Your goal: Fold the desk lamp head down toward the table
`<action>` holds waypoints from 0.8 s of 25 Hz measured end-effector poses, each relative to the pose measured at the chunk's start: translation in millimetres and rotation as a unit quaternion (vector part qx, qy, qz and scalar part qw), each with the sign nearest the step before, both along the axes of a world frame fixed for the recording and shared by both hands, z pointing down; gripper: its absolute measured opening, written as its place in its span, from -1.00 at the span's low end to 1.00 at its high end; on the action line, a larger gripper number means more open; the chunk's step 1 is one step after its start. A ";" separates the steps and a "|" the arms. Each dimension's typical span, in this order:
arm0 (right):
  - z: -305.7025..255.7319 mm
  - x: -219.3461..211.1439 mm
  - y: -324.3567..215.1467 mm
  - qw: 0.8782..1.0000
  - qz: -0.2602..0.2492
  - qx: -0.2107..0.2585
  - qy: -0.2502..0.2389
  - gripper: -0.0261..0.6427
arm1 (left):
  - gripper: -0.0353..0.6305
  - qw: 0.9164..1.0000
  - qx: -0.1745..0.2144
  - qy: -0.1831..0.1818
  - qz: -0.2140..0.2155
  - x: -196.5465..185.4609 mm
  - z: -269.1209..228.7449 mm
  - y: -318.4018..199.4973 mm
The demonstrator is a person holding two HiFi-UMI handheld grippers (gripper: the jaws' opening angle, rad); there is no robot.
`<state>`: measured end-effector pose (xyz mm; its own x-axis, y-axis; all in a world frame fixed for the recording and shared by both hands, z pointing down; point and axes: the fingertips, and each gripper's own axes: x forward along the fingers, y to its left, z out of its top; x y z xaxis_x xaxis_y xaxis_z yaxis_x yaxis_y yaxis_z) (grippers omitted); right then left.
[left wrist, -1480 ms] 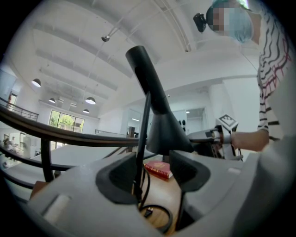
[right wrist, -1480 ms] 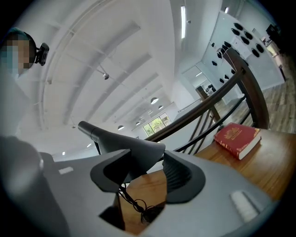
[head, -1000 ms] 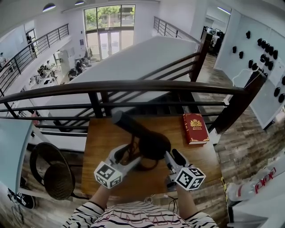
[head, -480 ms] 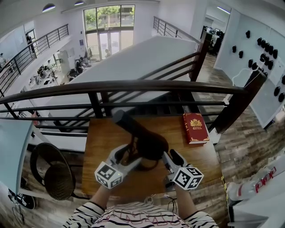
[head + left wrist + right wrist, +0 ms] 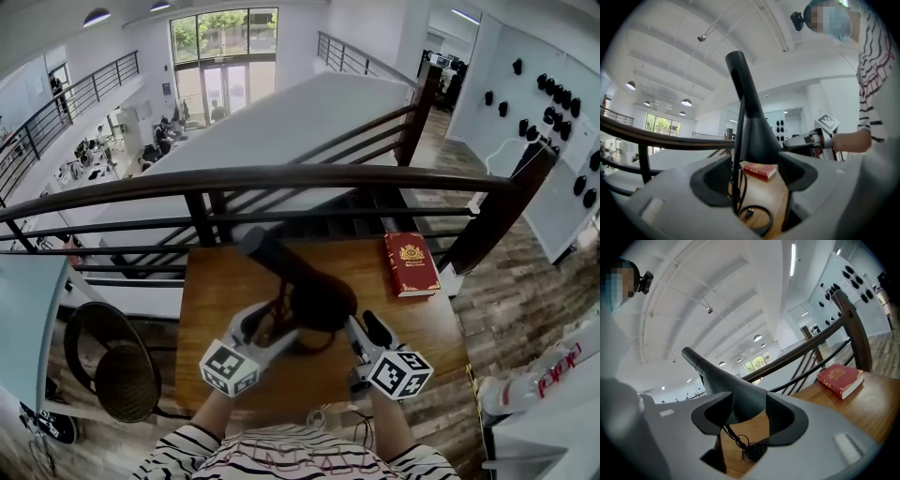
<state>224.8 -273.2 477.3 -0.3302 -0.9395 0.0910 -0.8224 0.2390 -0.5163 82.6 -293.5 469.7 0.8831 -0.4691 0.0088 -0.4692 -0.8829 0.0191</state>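
A black desk lamp (image 5: pixel 309 291) stands on the wooden table (image 5: pixel 211 300), its thick arm leaning up and to the far left. My left gripper (image 5: pixel 264 323) is level at its left side. The jaws have just been opening and stand open, with the lamp's body (image 5: pixel 750 126) and its cable (image 5: pixel 754 218) showing in the gap, clear of the pads. On the lamp's right my right gripper (image 5: pixel 364 328) is also open, its jaws a little wider than before. The lamp (image 5: pixel 722 380) spans its gap just past the fingertips.
A red book (image 5: pixel 411 265) lies at the table's far right corner. A dark railing (image 5: pixel 281 180) runs along the table's far edge, with a drop to a lower floor beyond. A round black stool (image 5: pixel 108 361) stands left of the table. The lamp's cable coils under the lamp.
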 end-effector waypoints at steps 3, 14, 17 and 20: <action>-3.0 -4.4 7.9 1.000 0.012 0.004 0.006 -0.30 | 0.01 1.000 0.002 0.000 0.001 -8.6 -2.4 3.2; -2.0 -38.7 46.0 0.999 0.049 0.003 0.016 -0.63 | -0.22 1.000 0.001 -0.003 0.026 -41.5 -6.4 24.3; 0.1 -45.5 57.1 0.998 0.058 0.006 0.012 -0.78 | -0.31 0.999 -0.002 -0.002 0.035 -46.7 -4.1 31.4; 2.5 -57.0 67.8 0.998 0.064 0.006 0.011 -0.92 | -0.39 0.999 -0.004 -0.002 0.045 -56.0 -1.6 39.6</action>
<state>167.7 -205.4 479.9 -0.2050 -0.9750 0.0852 -0.8581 0.1372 -0.4948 26.6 -253.8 468.1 0.9216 -0.3877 0.0153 -0.3880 -0.9214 0.0238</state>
